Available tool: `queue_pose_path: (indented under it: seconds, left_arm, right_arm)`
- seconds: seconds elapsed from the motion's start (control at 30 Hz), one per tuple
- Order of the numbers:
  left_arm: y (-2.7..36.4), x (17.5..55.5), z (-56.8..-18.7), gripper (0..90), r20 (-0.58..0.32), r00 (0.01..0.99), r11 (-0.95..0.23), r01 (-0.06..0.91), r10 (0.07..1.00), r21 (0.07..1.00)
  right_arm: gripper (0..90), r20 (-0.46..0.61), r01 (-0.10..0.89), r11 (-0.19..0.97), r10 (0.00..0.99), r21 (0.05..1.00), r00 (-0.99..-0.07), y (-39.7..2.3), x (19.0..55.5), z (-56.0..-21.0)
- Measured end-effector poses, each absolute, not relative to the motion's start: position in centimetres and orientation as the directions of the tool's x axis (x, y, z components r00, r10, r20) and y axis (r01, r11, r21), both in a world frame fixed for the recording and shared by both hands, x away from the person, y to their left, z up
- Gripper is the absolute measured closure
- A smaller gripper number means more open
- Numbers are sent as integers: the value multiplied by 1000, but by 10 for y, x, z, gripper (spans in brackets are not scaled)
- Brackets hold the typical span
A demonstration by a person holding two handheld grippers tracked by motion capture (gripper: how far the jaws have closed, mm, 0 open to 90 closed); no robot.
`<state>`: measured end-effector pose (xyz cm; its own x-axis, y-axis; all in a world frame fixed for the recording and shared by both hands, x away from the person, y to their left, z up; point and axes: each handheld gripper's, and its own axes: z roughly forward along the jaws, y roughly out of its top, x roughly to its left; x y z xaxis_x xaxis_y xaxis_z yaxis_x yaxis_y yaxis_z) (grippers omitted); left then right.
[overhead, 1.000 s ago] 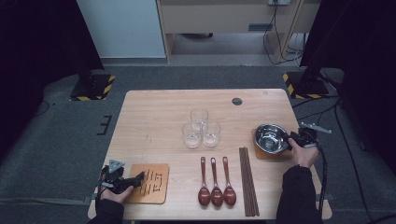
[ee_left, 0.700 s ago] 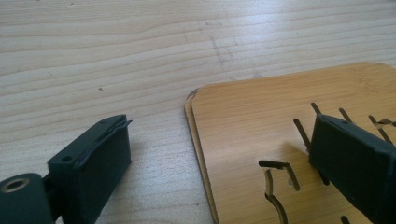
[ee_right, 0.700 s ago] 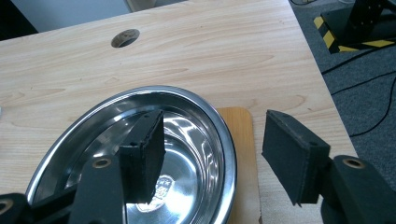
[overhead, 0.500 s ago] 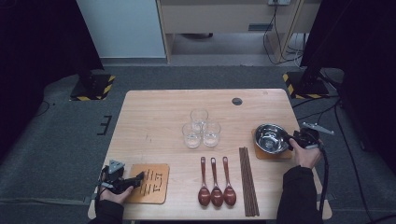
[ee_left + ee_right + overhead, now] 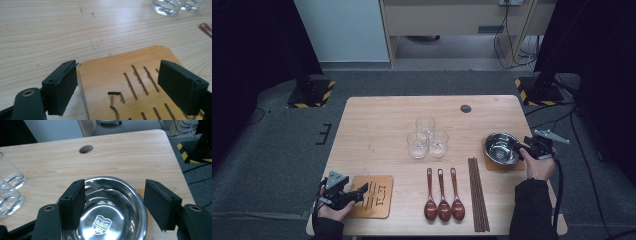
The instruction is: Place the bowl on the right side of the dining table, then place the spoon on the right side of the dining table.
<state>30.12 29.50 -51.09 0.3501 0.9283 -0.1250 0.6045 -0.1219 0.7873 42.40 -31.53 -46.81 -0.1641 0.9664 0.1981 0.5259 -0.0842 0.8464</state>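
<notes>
High view shows our left hand-held gripper [image 5: 360,190] at the near-left corner of the pale wooden surface [image 5: 377,125], its jaws just been closing, still apart, around the slotted wooden square coaster [image 5: 374,197]. Our right hand-held gripper [image 5: 523,148], jaws wide and just been opening, hovers over the shiny steel bowl [image 5: 502,148] at the right edge.
</notes>
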Motion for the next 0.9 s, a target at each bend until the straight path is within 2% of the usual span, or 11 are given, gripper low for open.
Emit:
queue_pose_path:
  seconds: [0.47, 0.9]
  left_arm:
    - [274, 296, -496, 200, -146, 437, -149, 571, 888, 807]
    - [245, 294, -486, 266, -144, 523, -198, 543, 840, 816]
  right_arm:
    - [350, 204, 512, -11, 924, 859, -322, -292, 409, -451]
    - [367, 219, 503, 28, 879, 864, -424, -265, 400, -442]
